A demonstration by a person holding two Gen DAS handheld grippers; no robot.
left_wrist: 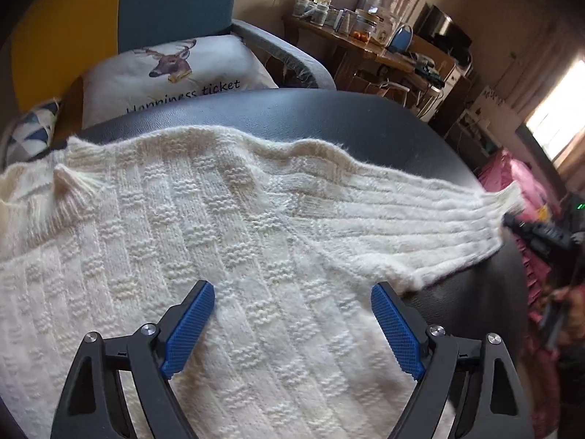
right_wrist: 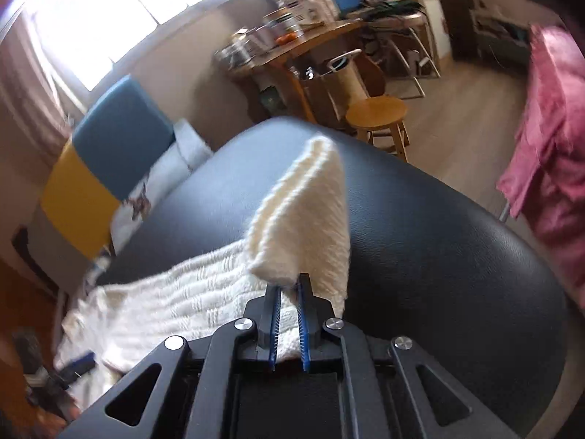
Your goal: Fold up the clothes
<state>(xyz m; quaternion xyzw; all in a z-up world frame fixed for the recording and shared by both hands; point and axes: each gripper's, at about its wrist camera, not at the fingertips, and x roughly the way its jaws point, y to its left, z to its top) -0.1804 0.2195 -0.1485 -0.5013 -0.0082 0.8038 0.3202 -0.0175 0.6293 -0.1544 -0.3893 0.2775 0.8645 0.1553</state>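
Sweater [left_wrist: 204, 226] spread flat on black worktop [left_wrist: 329, 117]. Left hand-held gripper [left_wrist: 292, 314] above sweater body, jaws apart, empty. Right hand-held gripper [right_wrist: 289, 292] clamped on sleeve [right_wrist: 307, 212], cuff raised off worktop.

A deer-print cushion [left_wrist: 175, 69] leans against a blue and yellow backrest [right_wrist: 109, 150]. A wooden table [left_wrist: 351, 45] crowded with jars stands near a round wooden stool [right_wrist: 378, 117]. Pink fabric [right_wrist: 552, 139] hangs at the right.
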